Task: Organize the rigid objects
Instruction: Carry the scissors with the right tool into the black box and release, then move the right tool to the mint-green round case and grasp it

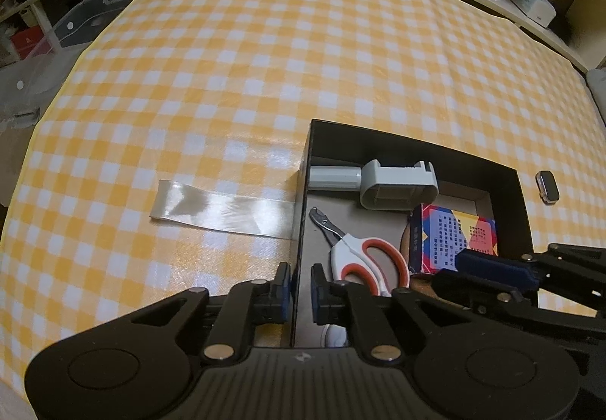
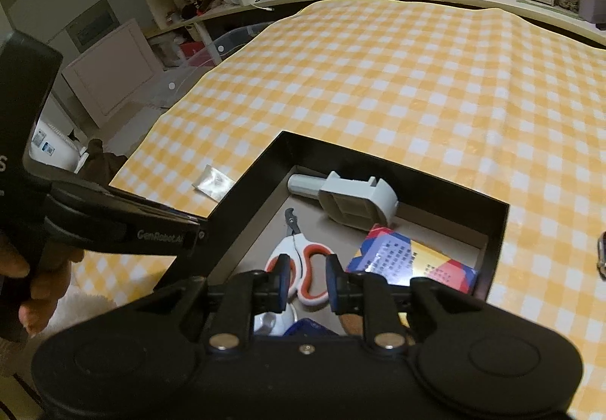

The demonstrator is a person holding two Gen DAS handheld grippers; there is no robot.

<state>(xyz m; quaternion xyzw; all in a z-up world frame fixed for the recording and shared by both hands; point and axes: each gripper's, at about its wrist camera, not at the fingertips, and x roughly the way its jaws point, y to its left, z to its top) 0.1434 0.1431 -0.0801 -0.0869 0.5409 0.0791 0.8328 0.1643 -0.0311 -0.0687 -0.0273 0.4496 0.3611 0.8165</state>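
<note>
Left fingers [image 1: 282, 291] nip the box [image 1: 303, 170] wall; right fingers [image 2: 335, 279] slightly apart, empty.

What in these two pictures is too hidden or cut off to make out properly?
- Small dark gadget on the cloth: too small in the left view, cut by the right view's edge.
- White object at the near end of the black box: hidden behind the right gripper.
- Colourful box: print too blurred to read.
- Brown thing beside it: mostly covered.
</note>
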